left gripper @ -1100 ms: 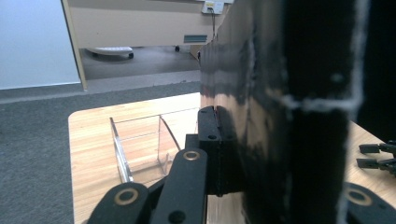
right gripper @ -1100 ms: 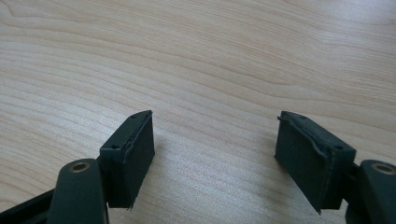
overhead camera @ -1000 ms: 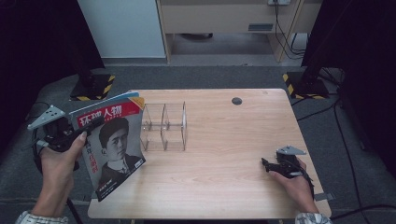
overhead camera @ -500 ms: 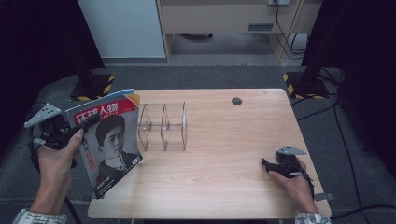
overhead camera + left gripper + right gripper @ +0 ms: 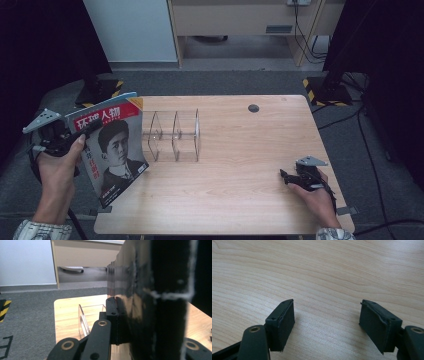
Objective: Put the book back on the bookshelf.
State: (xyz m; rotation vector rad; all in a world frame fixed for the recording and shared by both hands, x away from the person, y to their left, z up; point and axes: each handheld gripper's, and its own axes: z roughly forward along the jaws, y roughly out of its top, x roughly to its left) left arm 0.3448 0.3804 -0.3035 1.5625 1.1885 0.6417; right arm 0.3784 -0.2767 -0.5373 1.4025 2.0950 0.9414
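A magazine [image 5: 112, 150] with a red title band and a portrait on its cover is held up, tilted, over the table's left edge. My left gripper [image 5: 86, 131] is shut on its left side, the person's hand behind it. In the left gripper view the magazine [image 5: 125, 277] stands edge-on between the black jaws of the left gripper [image 5: 140, 315]. A clear plastic rack [image 5: 172, 136] with upright dividers stands just right of the magazine, also seen as the rack [image 5: 83, 322]. My right gripper [image 5: 287, 177] rests low at the table's right front, open; the right gripper [image 5: 327, 317] has nothing between its pads.
The wooden table [image 5: 240, 150] has a small dark round cap [image 5: 253, 108] near its far edge. Yellow-and-black stand feet [image 5: 325, 90] sit on the grey floor beyond the right corner. A white panel [image 5: 130, 30] and a low cabinet [image 5: 240, 20] stand behind.
The left hand with the magazine has drifted a little to the left, away from the rack. The right gripper has stayed where it was.
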